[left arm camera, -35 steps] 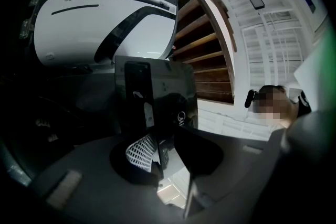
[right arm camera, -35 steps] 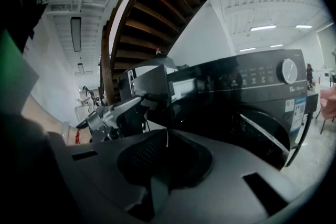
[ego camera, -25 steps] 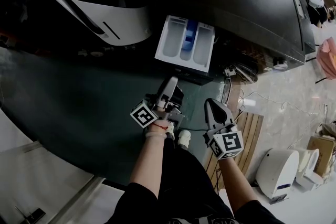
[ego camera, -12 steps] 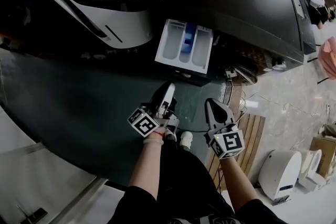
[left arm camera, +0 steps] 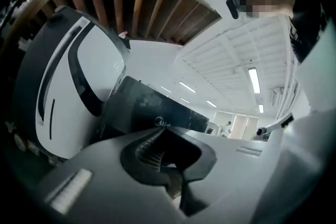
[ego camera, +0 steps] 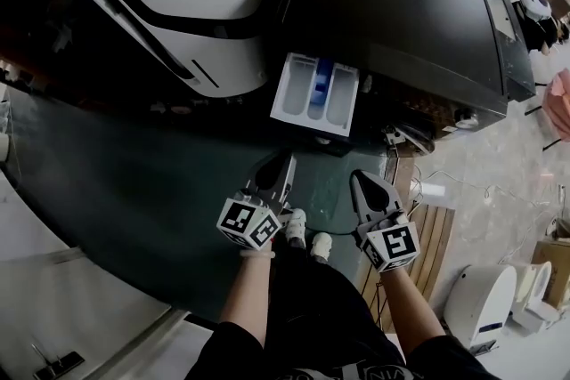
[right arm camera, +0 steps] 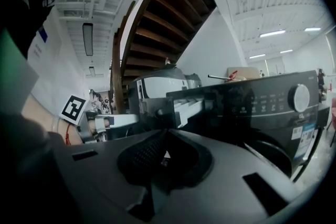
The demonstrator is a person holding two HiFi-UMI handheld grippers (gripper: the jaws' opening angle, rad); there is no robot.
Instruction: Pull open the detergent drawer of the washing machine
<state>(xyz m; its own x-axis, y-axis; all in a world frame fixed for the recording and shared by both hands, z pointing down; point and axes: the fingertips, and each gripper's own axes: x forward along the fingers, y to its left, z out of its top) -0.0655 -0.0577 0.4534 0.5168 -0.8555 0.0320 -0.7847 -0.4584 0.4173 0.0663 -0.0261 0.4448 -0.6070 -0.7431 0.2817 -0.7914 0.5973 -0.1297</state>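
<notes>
Dark floor [ego camera: 134, 191] lies below you; the detergent drawer [ego camera: 316, 92] juts open from the washing machine [ego camera: 401, 22] at twelve o'clock. Your left gripper [ego camera: 281, 161] has just been closing and is clenched on nothing; your right gripper [ego camera: 363, 181], at its three o'clock, seems clenched empty too.

Washing machine panel print [right arm camera: 252, 107], perhaps icons, illegible

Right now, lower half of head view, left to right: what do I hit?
left gripper → right gripper → wooden slatted board → white appliance on the floor.
</notes>
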